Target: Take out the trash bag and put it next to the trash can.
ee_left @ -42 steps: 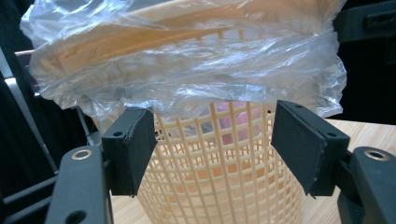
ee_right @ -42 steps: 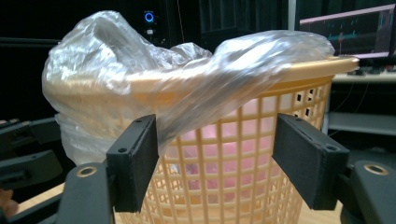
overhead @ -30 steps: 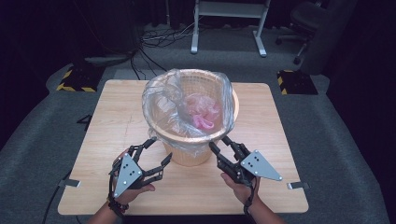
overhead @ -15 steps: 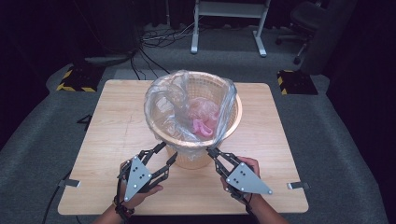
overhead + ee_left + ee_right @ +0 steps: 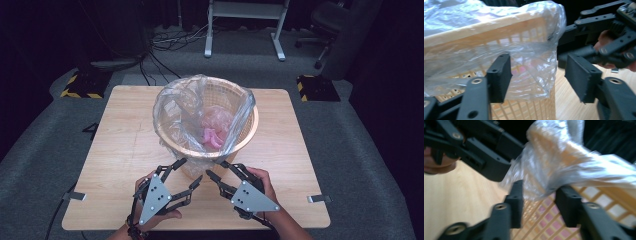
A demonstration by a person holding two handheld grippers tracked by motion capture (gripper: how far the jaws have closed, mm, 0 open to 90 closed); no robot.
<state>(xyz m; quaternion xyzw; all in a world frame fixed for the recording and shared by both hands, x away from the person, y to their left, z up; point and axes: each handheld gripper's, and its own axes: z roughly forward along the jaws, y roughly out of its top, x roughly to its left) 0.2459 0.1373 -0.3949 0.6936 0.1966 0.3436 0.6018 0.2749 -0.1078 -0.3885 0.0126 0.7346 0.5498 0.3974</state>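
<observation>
From the high view, a woven basket [image 5: 235,145] lined with a clear plastic bag [image 5: 182,112] stands near the middle of the wooden surface [image 5: 120,135], with something pink [image 5: 212,136] lying at the bottom of the bag. The left hand-held gripper [image 5: 191,172] and the right hand-held gripper [image 5: 218,170] both point at the basket's near side, close together, each with its jaws spread. The bag's film is loose over the rim, and it looks likely to slip off or tear if one side is tugged harder than the other; a push on the light basket could also tip it or slide it across the surface

In the left gripper view, the left hand-held gripper [image 5: 537,75] is wide open, holding nothing. Its jaws stand either side of the bag's hanging fold [image 5: 531,72] on the outside of the basket [image 5: 486,27]; whether a pad touches the film I cannot tell. The other gripper sits just beyond, at the upper right

In the right gripper view, blurred, the right hand-held gripper [image 5: 539,202] is moderately open around a bunched edge of the bag [image 5: 541,182] against the basket's lattice [image 5: 549,222]. The film lies between the jaws, but they are not closed on it
</observation>
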